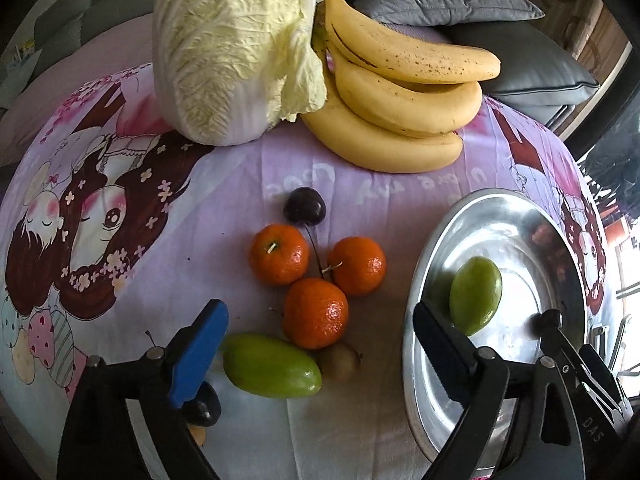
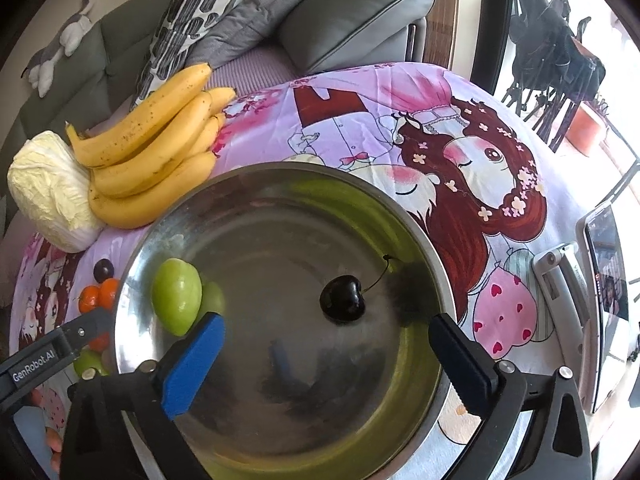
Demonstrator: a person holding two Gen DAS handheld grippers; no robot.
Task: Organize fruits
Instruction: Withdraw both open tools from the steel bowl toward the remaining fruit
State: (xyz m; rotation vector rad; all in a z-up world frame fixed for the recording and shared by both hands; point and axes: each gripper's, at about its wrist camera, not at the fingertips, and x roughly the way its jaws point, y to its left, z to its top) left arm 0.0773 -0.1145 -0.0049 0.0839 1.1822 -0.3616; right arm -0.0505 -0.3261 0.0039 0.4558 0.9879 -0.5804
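Blue-padded and spread wide, the right tongs (image 2: 326, 354) are held over the steel bowl (image 2: 132, 264) with nothing between the pads; a dark cherry (image 2: 343, 299) is seen lying free on the bowl's floor just ahead of them, its stem pointing toward the far rim. A green fruit (image 2: 177, 297) is rested against the bowl's left wall. The left tongs (image 1: 318, 346) are likewise opened wide and empty, held over the loose fruit to the left of the bowl, one finger reaching over its rim. Between and just ahead of them, three mandarins (image 1: 316, 312) are clustered, with a second green fruit (image 1: 272, 365) and a small brownish fruit (image 1: 340, 362) nearer the camera. Another cherry (image 1: 305, 205) is seen beyond the mandarins, and one more dark cherry (image 1: 205, 404) beneath the blue pad. Farther from the bowl, a banana bunch (image 1: 400, 100) and a napa cabbage (image 1: 232, 48) are laid on the cloth-covered desk (image 1: 224, 200).

Two pieces are judged sorted into the bowl; most of the small fruit remains outside it, so the task is reckoned early.
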